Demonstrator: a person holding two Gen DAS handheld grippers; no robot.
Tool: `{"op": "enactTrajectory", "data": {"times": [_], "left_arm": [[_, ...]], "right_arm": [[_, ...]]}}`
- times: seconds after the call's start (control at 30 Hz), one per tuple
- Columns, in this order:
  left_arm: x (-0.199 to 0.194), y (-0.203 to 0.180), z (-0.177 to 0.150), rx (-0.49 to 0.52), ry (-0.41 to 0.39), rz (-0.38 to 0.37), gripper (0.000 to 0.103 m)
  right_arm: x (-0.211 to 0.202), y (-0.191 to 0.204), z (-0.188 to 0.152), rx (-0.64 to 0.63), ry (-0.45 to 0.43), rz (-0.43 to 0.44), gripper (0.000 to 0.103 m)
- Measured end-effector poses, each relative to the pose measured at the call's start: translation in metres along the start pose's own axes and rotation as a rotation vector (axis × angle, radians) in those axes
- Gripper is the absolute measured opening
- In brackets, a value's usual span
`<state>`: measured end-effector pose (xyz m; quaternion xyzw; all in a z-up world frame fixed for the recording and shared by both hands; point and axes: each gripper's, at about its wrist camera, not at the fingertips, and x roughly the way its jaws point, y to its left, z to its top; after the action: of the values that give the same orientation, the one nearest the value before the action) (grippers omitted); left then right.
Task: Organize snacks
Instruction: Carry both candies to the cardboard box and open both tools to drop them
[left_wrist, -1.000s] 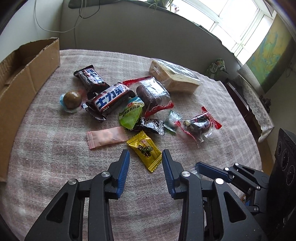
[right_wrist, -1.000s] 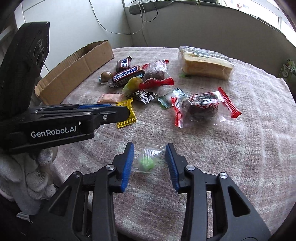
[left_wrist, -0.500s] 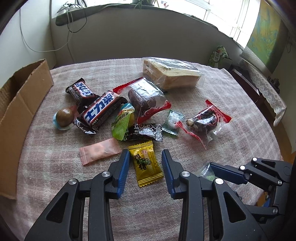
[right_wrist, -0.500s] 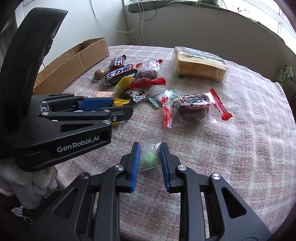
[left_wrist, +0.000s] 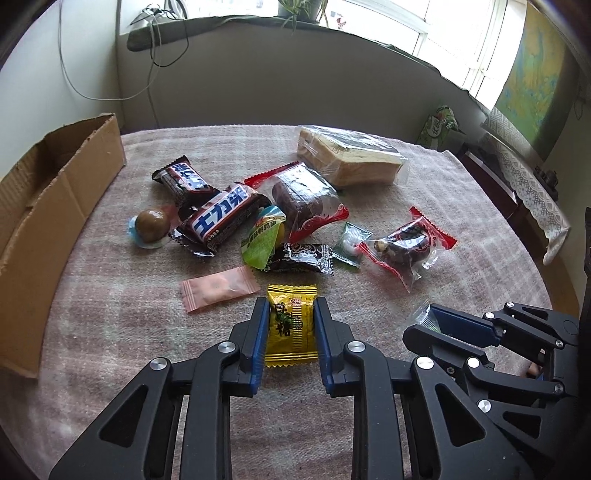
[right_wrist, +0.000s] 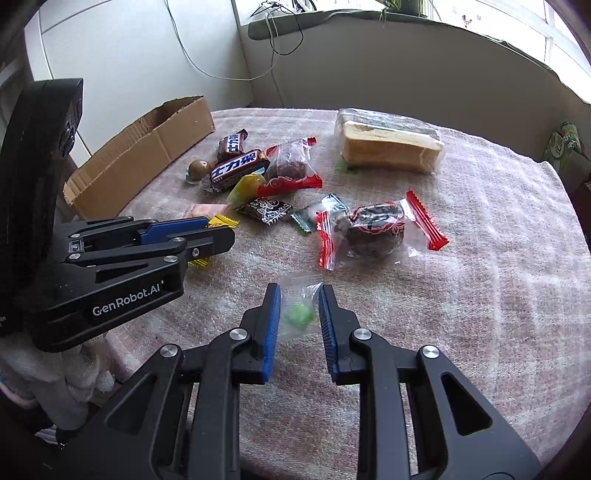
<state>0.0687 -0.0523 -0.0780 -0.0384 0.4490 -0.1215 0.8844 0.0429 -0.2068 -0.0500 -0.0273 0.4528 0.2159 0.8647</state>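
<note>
Several wrapped snacks lie on a pink tablecloth (left_wrist: 110, 317). My left gripper (left_wrist: 290, 314) is shut on a yellow candy packet (left_wrist: 291, 325), its blue pads pressing both long sides. My right gripper (right_wrist: 300, 301) is shut on a clear wrapper with a green candy (right_wrist: 298, 314). The right gripper also shows in the left wrist view (left_wrist: 443, 325), low on the right. The left gripper shows in the right wrist view (right_wrist: 207, 236), over the yellow packet (right_wrist: 221, 221).
A cardboard box (left_wrist: 48, 206) stands at the left table edge. Beyond lie a pink packet (left_wrist: 218, 290), Snickers bars (left_wrist: 221, 218), a round brown sweet (left_wrist: 151, 225), red-ended cake packs (left_wrist: 406, 247), and a wrapped sponge cake (left_wrist: 351, 158). A wall runs behind.
My left gripper moved forward over the yellow packet and closed on it. My right gripper closed on the green candy's wrapper from wide open.
</note>
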Motion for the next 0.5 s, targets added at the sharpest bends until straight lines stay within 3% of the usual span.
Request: {"op": "enactTrajectory", "data": {"times": [0.23, 0.5], "left_arm": [[-0.035, 0.028, 0.005, -0.058, -0.074, 0.016, 0.022], [-0.077, 0.071, 0.011, -0.117, -0.171, 0.085, 0.022]], "right_arm": [[-0.008, 0.020, 0.025, -0.038, -0.048, 0.030, 0.022], [-0.007, 0.056, 0.066, -0.112, -0.104, 0.077, 0.022]]}}
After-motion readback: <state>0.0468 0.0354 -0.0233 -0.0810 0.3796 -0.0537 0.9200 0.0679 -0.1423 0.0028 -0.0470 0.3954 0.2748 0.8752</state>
